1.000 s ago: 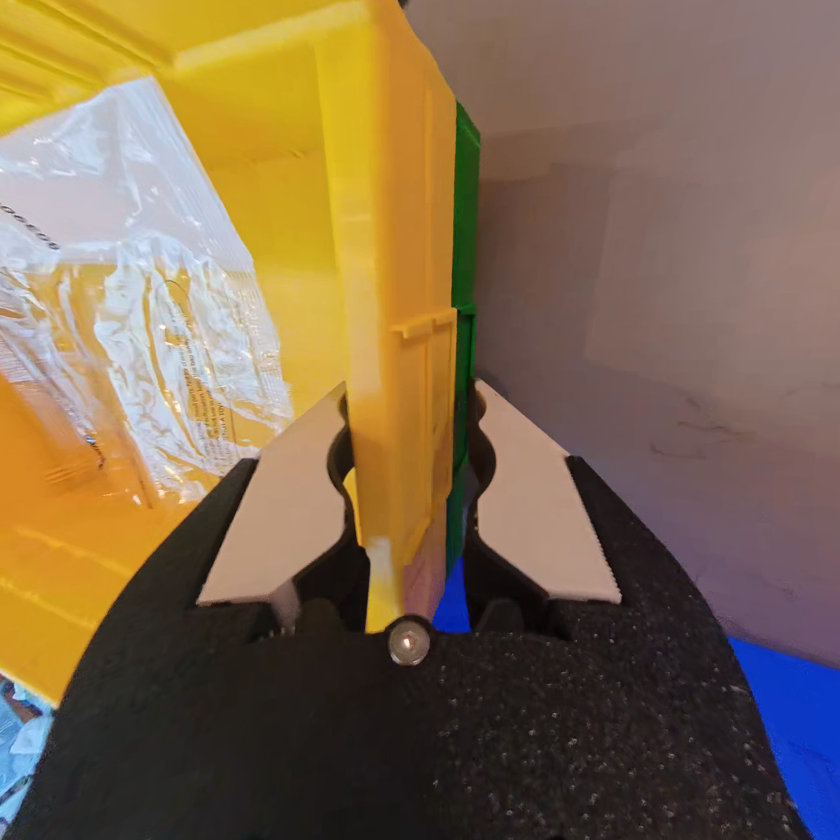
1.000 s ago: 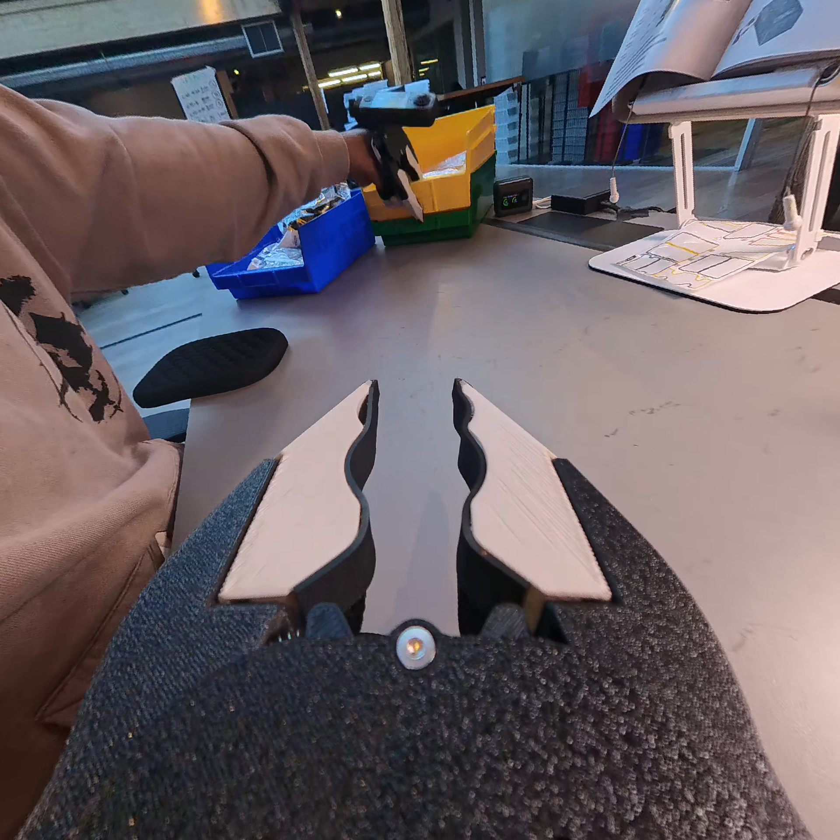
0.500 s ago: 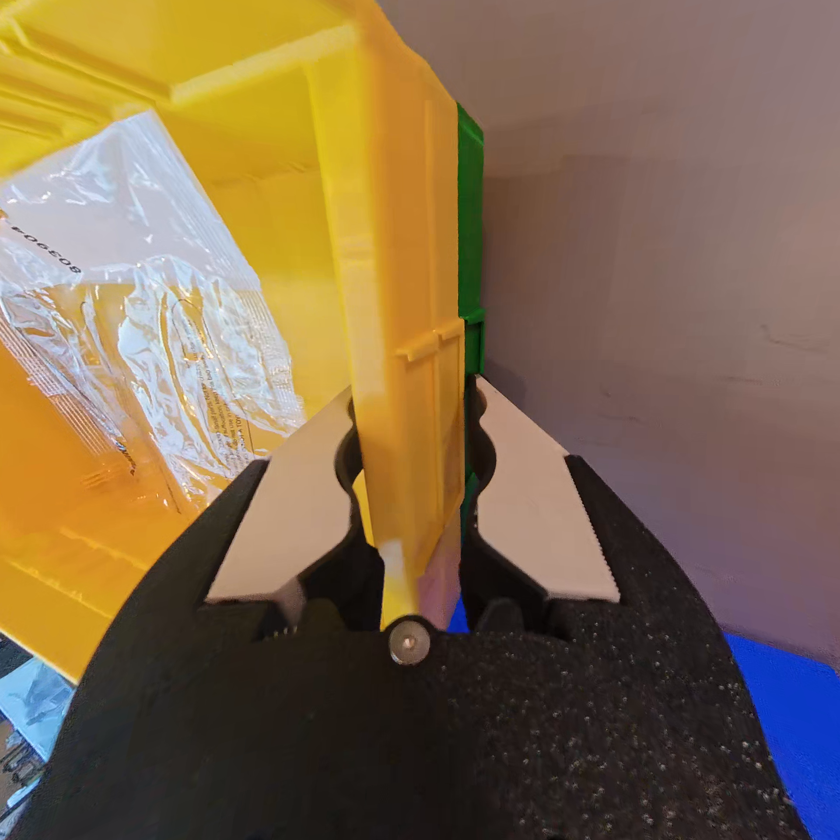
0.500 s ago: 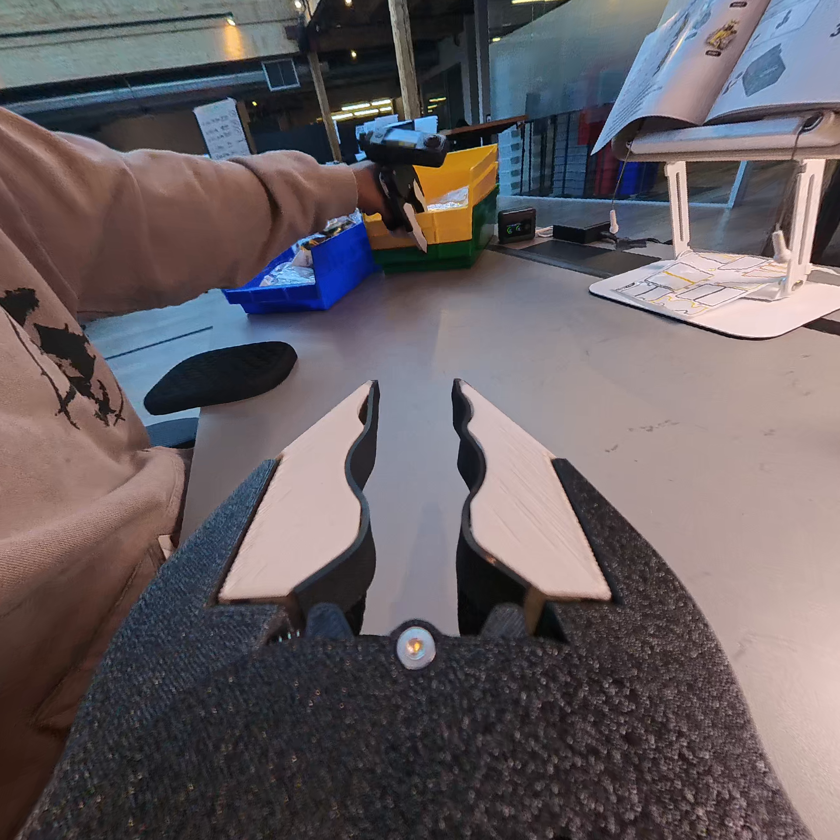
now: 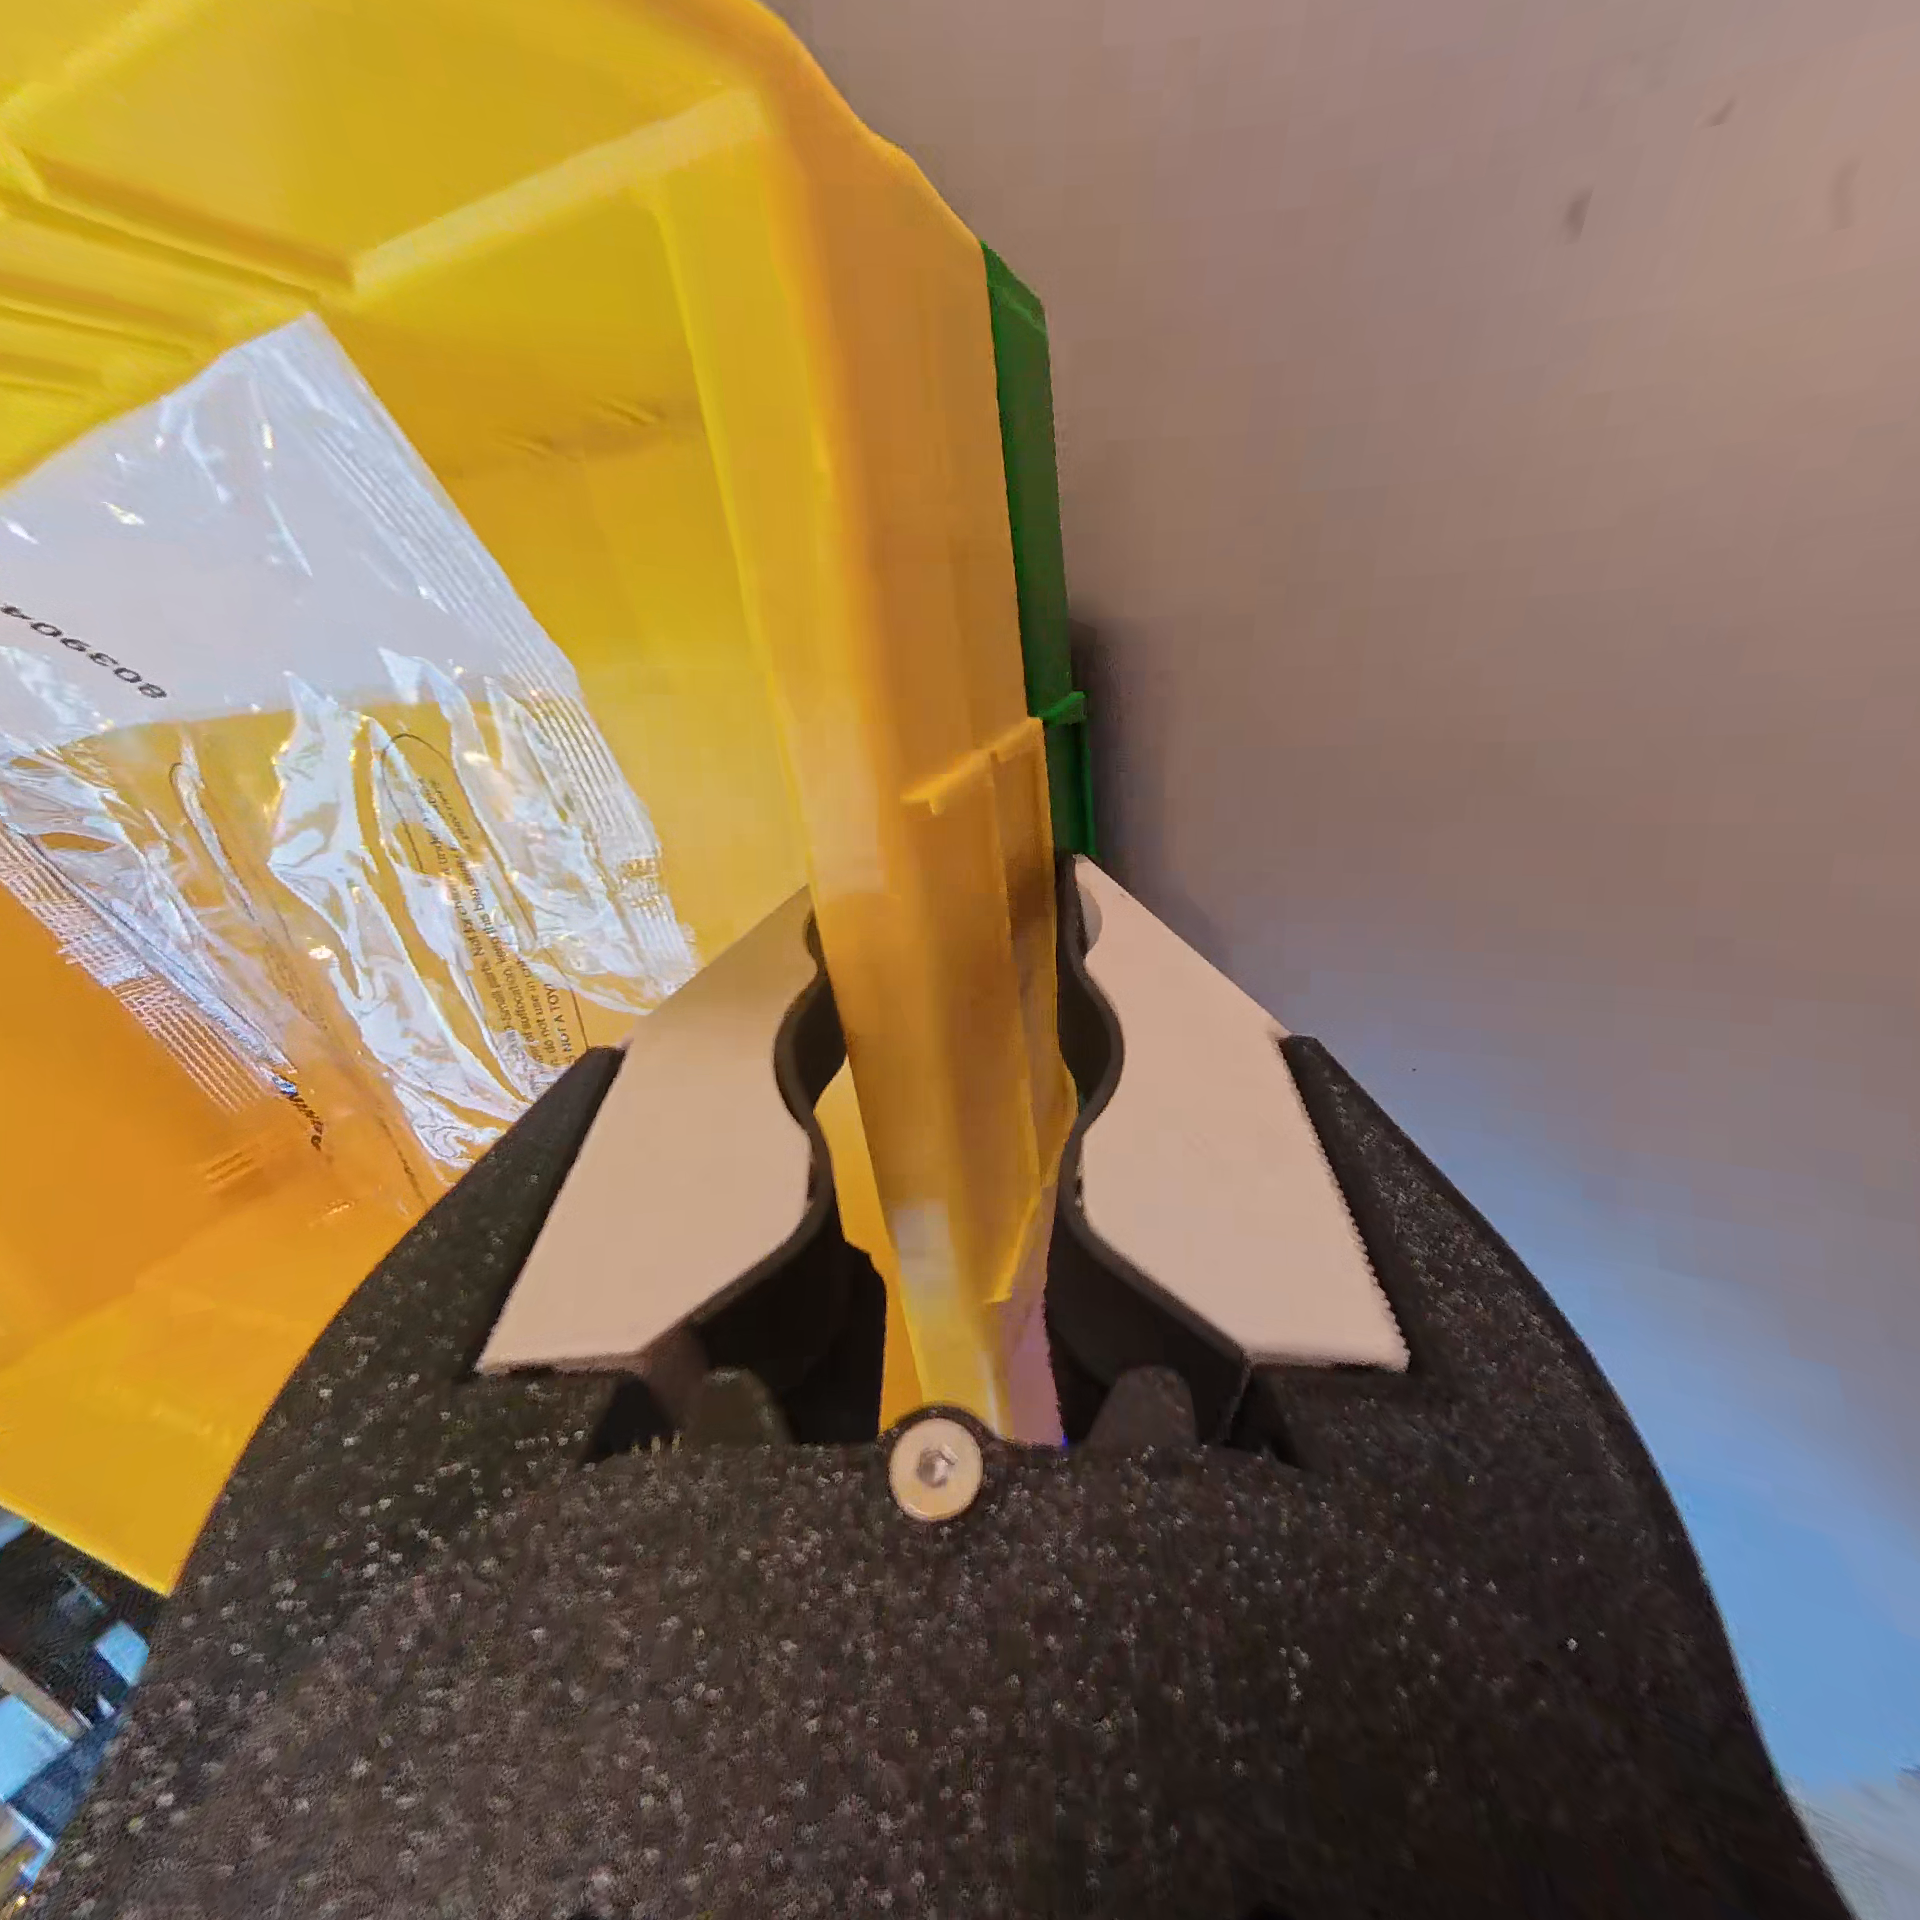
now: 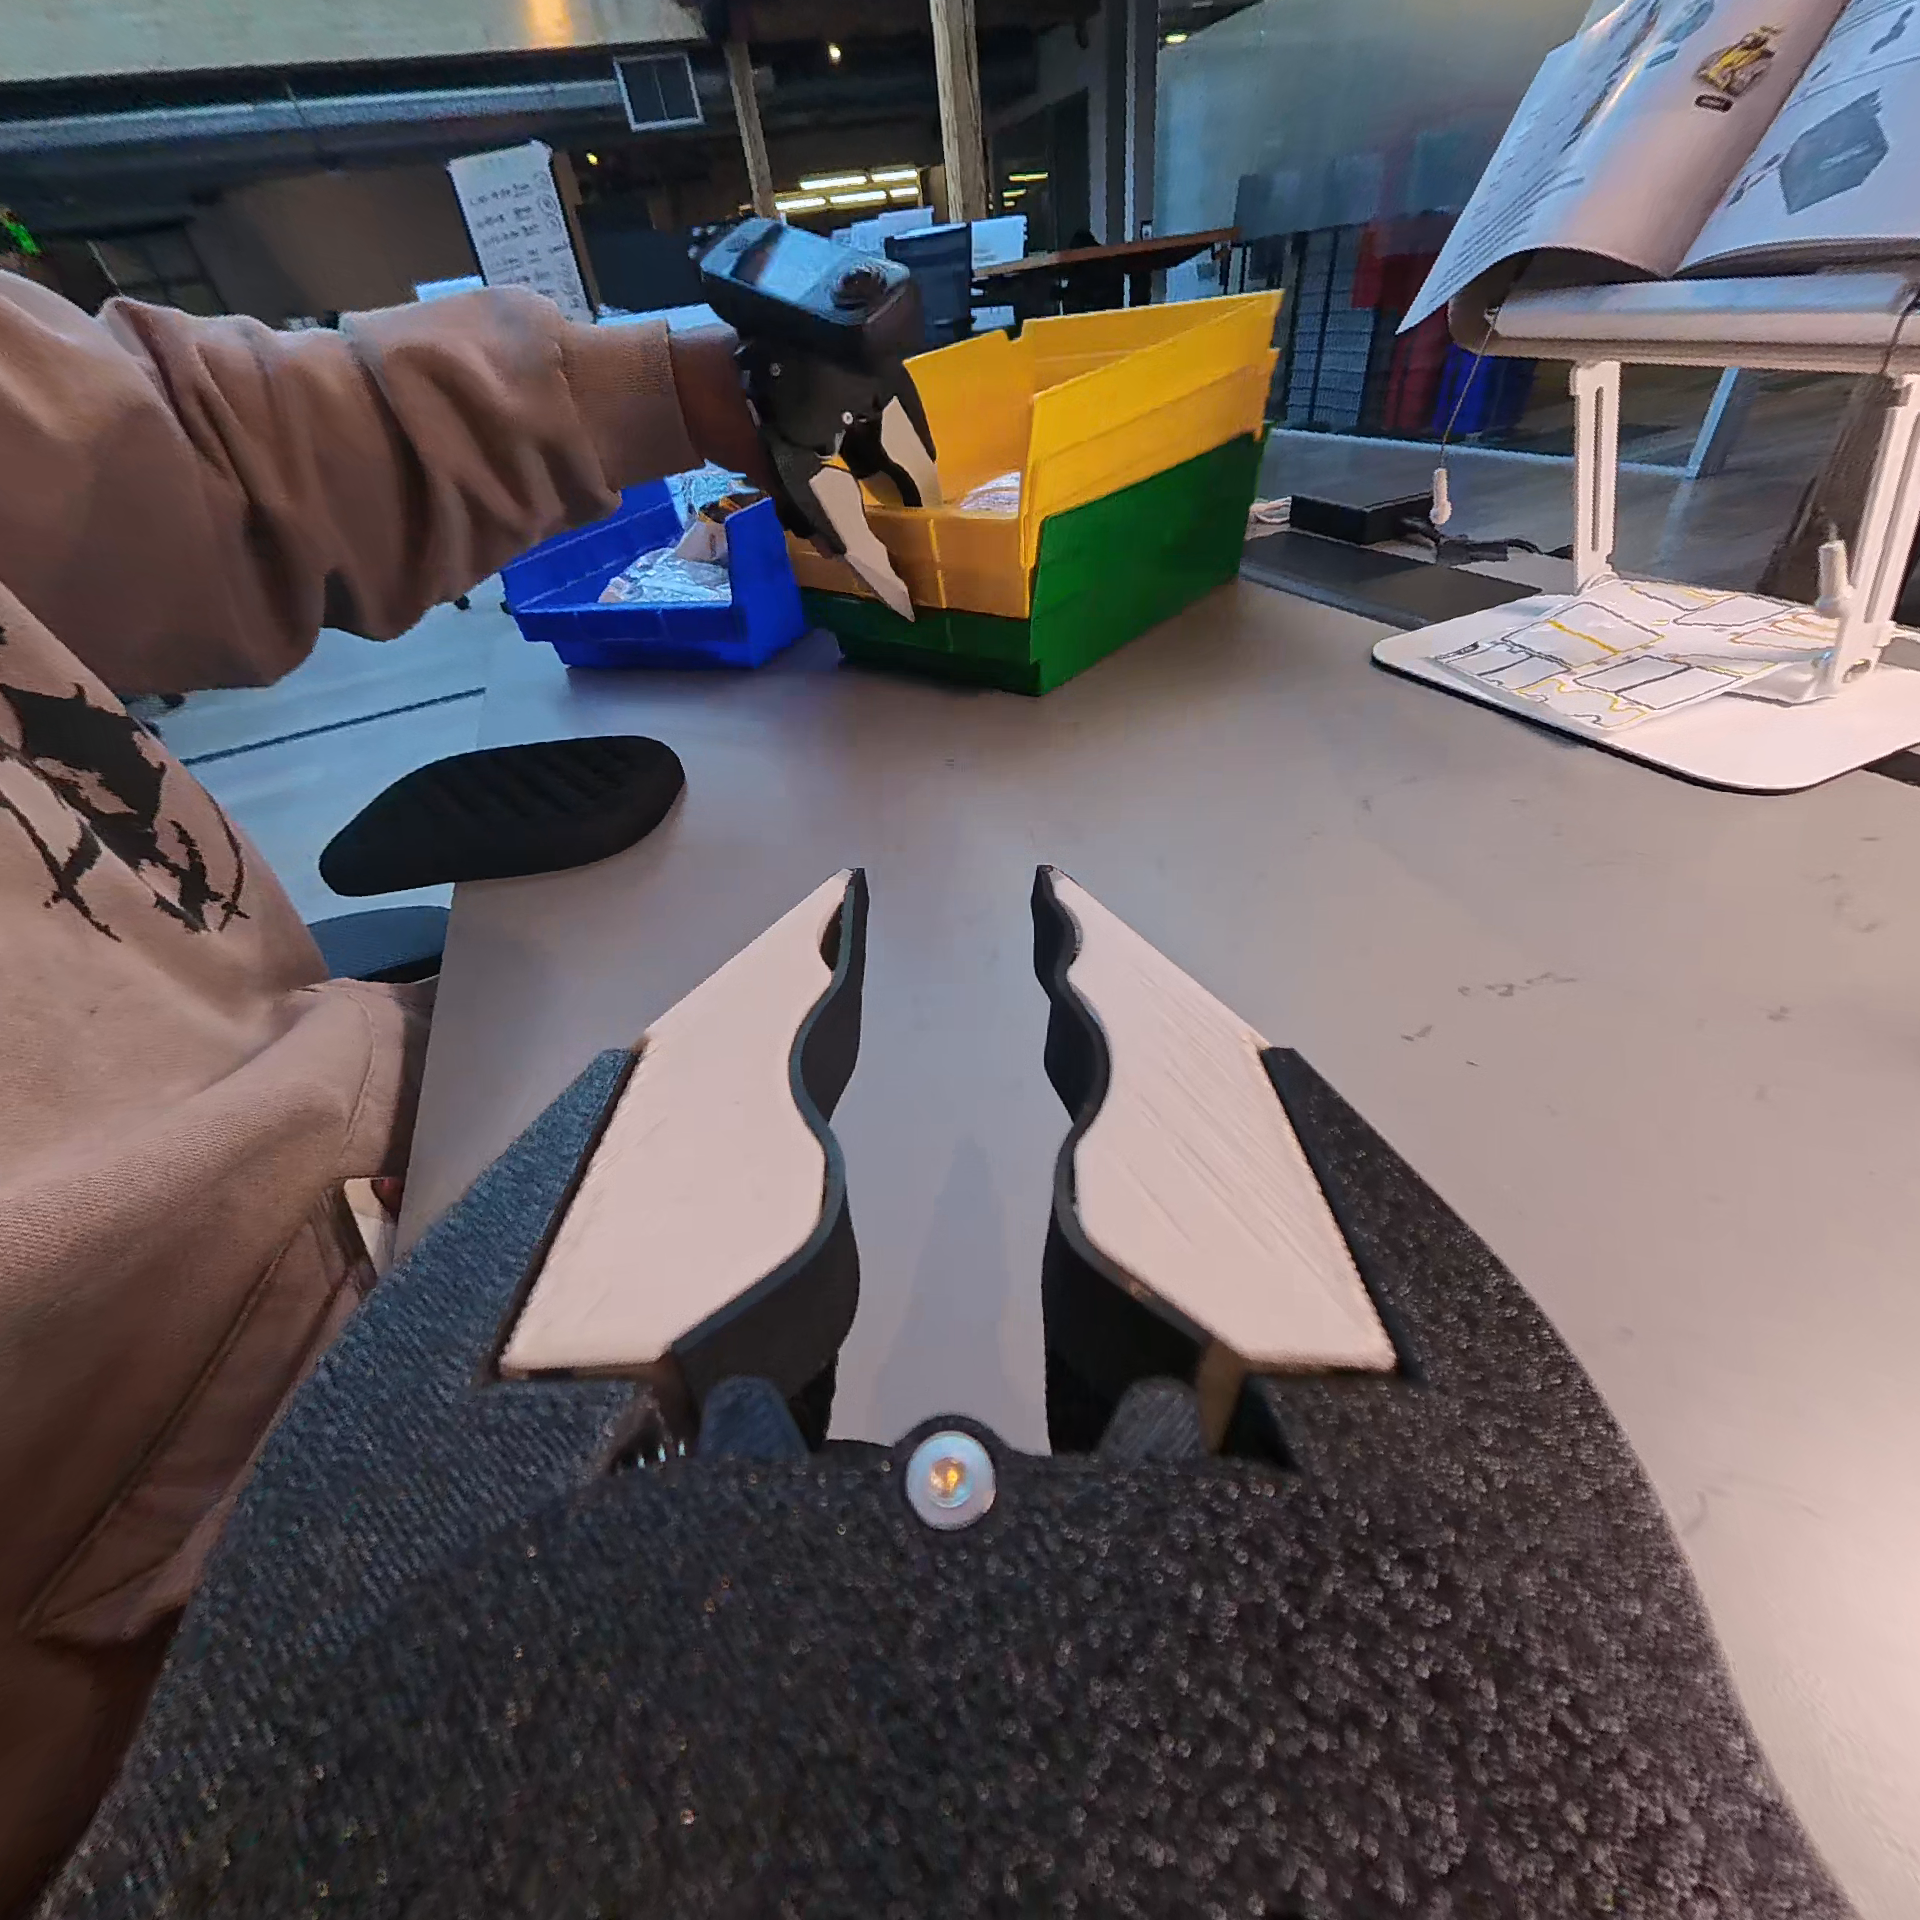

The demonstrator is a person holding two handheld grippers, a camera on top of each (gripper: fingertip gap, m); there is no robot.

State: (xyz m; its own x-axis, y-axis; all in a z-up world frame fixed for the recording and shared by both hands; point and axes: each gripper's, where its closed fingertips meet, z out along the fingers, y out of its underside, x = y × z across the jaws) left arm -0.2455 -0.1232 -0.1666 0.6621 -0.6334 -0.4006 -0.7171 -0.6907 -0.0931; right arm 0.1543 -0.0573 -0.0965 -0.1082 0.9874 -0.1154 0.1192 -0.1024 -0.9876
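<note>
The left gripper (image 5: pixel 940 1039) is clamped on the front wall of the yellow bin (image 5: pixel 894 644): one finger lies inside the bin and the other against the outer face of the wall, with both inner pads touching the plastic. A clear plastic bag (image 5: pixel 312 831) with printed text lies inside the yellow bin, to the left of the gripped wall. The yellow bin is nested in a green bin (image 5: pixel 1029 468), whose edge shows just behind the yellow wall. In the right wrist view, the same stack stands at the far side of the grey worktop (image 6: pixel 1351 987), with a blue bin (image 6: pixel 665 592) just beside it on the left; the blue bin contains bagged items. The right gripper (image 6: pixel 948 904) hangs above bare worktop near the person's torso, its fingers parted with nothing between them, well apart from the bins. A black armrest pad (image 6: pixel 499 810) lies at the left edge of the worktop. At the right, a white stand (image 6: pixel 1683 717) carries an open booklet (image 6: pixel 1683 135), with a printed sheet on its base.
</note>
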